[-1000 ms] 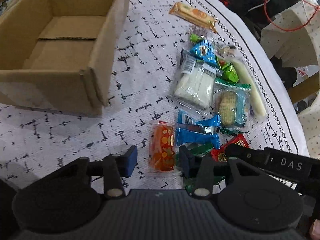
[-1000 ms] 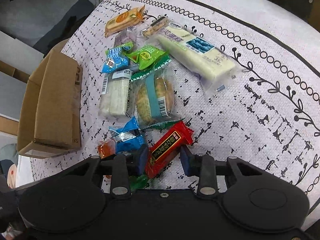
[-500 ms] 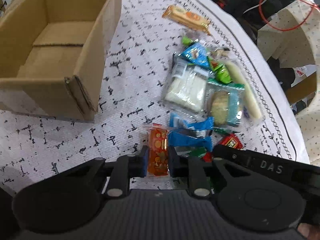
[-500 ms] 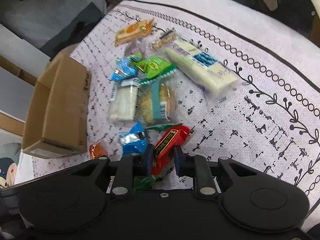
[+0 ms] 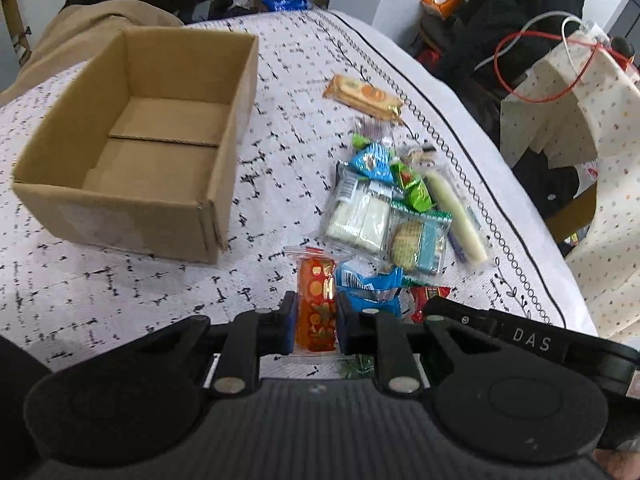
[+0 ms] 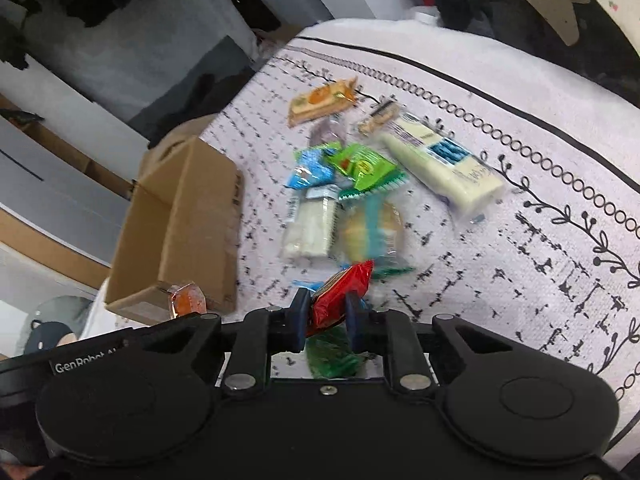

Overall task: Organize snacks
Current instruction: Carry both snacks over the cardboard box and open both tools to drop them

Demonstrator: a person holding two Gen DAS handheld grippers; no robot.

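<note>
My left gripper (image 5: 314, 322) is shut on an orange snack packet (image 5: 316, 300) and holds it above the cloth, near the open cardboard box (image 5: 144, 140). My right gripper (image 6: 328, 320) is shut on a red snack packet (image 6: 340, 294), lifted off the table. The orange packet also shows in the right wrist view (image 6: 186, 298), in front of the box (image 6: 184, 232). A pile of snacks lies on the patterned cloth: a white wafer pack (image 5: 360, 212), a cracker pack (image 5: 418, 238), a blue packet (image 5: 370, 284) and a long white bar (image 6: 440, 164).
An orange biscuit bar (image 5: 366, 96) lies apart at the far side. A green packet (image 6: 332, 354) lies under my right gripper. The table edge (image 5: 520, 184) curves on the right, with a cloth-covered chair and red cable (image 5: 560, 52) beyond. The box is empty.
Both grippers closed on their packets, orange in the left and red in the right, and lifted them up and back from the pile.
</note>
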